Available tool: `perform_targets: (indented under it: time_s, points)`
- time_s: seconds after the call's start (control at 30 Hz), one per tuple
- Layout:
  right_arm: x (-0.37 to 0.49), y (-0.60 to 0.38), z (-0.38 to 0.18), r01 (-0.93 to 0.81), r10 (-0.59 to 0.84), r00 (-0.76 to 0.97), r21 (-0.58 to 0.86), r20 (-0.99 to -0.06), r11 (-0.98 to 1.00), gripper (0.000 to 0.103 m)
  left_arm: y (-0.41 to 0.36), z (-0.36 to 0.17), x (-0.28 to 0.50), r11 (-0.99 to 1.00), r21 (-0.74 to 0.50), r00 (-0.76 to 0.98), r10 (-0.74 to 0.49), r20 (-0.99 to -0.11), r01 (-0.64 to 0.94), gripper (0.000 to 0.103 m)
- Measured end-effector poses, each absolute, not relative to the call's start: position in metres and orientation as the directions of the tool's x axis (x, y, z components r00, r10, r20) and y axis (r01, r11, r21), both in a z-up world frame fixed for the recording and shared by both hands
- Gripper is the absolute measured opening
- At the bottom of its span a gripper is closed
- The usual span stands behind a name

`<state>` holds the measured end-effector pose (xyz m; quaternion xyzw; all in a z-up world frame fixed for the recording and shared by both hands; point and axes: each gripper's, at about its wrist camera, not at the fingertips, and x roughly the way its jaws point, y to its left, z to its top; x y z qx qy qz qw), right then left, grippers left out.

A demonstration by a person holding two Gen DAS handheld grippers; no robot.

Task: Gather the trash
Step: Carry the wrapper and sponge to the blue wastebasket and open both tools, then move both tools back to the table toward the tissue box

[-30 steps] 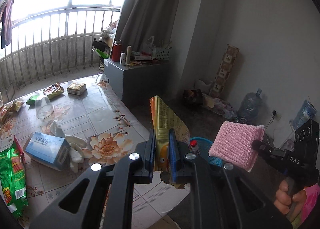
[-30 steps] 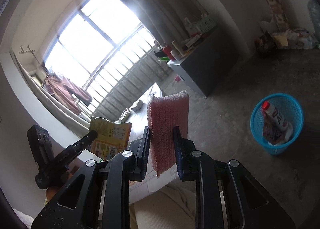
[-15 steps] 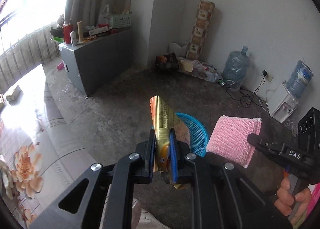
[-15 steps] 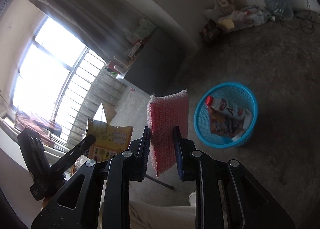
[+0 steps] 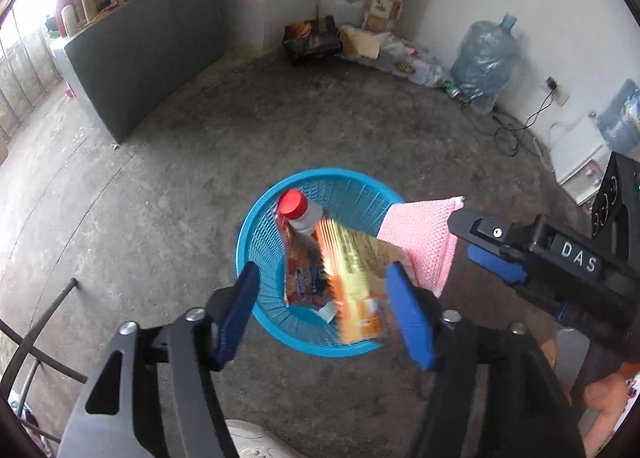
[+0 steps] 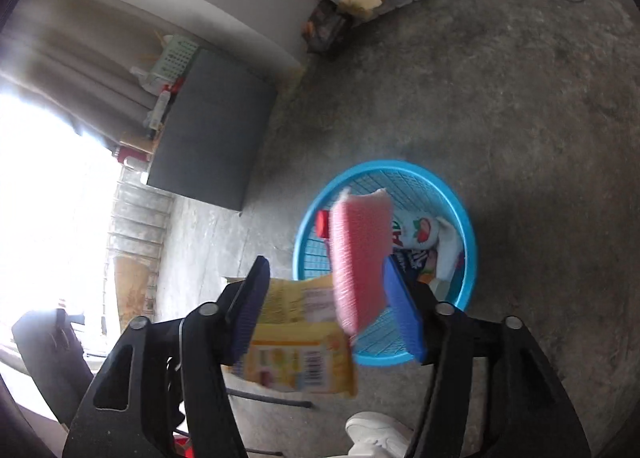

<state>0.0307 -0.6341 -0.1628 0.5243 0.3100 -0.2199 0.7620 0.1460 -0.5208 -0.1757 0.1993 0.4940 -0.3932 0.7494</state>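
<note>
We release two pieces of trash above the blue basket (image 5: 256, 242).
Both claws are opening: left claw (image 5: 320, 314) frees the yellow wrapper (image 5: 352, 278), right claw (image 6: 328, 310) the pink sponge (image 6: 360, 254); either may fall outside the rim.

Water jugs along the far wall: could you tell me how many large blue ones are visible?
2. One water jug stands on the floor against the wall; a second jug sits on the white dispenser further right. Others may be hidden.
</note>
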Motion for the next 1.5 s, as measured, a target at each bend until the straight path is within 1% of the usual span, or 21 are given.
perform_targets:
  time_s: [0.1,0.2,0.33,0.47,0.6,0.73,0.87,0.97,1.17,1.27,1.33,1.5]
  points:
    - [0.031,-0.636,-0.19,0.688,0.049,0.681,0.662,-0.73,0.299,0.059,-0.515,-0.19,0.15,0.657,-0.055,0.224,-0.333,-0.916,0.752,0.066]
    - [0.021,-0.624,-0.19,0.671,0.05,0.691,0.665,-0.721,0.328,0.059,-0.499,-0.183,0.152,0.695,-0.057,0.251,-0.333,-0.909,0.716,0.066]
    - [0.005,-0.611,-0.179,0.649,0.049,0.709,0.678,-0.704,0.345,0.059,-0.486,-0.157,0.153,0.716,-0.016,0.328,-0.339,-0.882,0.698,0.067]
    - [-0.013,-0.596,-0.156,0.632,0.023,0.726,0.679,-0.688,0.373,0.059,-0.46,-0.114,0.143,0.724,-0.026,0.375,-0.388,-0.842,0.689,0.069]
    - [-0.028,-0.573,-0.13,0.625,-0.007,0.725,0.654,-0.689,0.425,0.066,-0.434,-0.07,0.126,0.703,-0.064,0.387,-0.463,-0.797,0.709,0.074]
    - [-0.04,-0.539,-0.096,0.604,-0.023,0.726,0.62,-0.688,0.501,0.075,-0.402,-0.034,0.103,0.675,-0.066,0.399,-0.508,-0.764,0.735,0.08]
    - [-0.045,-0.511,-0.067,0.565,-0.019,0.735,0.597,-0.678,0.57,0.078,-0.363,-0.003,0.086,0.67,-0.105,0.393,-0.547,-0.739,0.735,0.085]
    - [-0.045,-0.492,-0.05,0.522,0.005,0.745,0.589,-0.667,0.617,0.08,-0.328,0.017,0.078,0.68,-0.122,0.414,-0.567,-0.712,0.723,0.087]
    - [-0.038,-0.459,-0.029,0.432,0.084,0.753,0.585,-0.653,0.686,0.08,-0.264,0.044,0.067,0.718,-0.094,0.482,-0.553,-0.679,0.69,0.09]
    - [-0.025,-0.443,-0.034,0.386,0.151,0.734,0.589,-0.662,0.71,0.08,-0.233,0.049,0.066,0.76,-0.09,0.526,-0.525,-0.669,0.644,0.091]
    - [-0.02,-0.433,-0.038,0.375,0.192,0.717,0.603,-0.67,0.704,0.08,-0.216,0.049,0.066,0.781,-0.116,0.535,-0.519,-0.666,0.613,0.091]
    - [-0.01,-0.401,-0.03,0.313,0.234,0.704,0.589,-0.671,0.745,0.08,-0.173,0.047,0.069,0.813,-0.145,0.543,-0.497,-0.677,0.564,0.091]
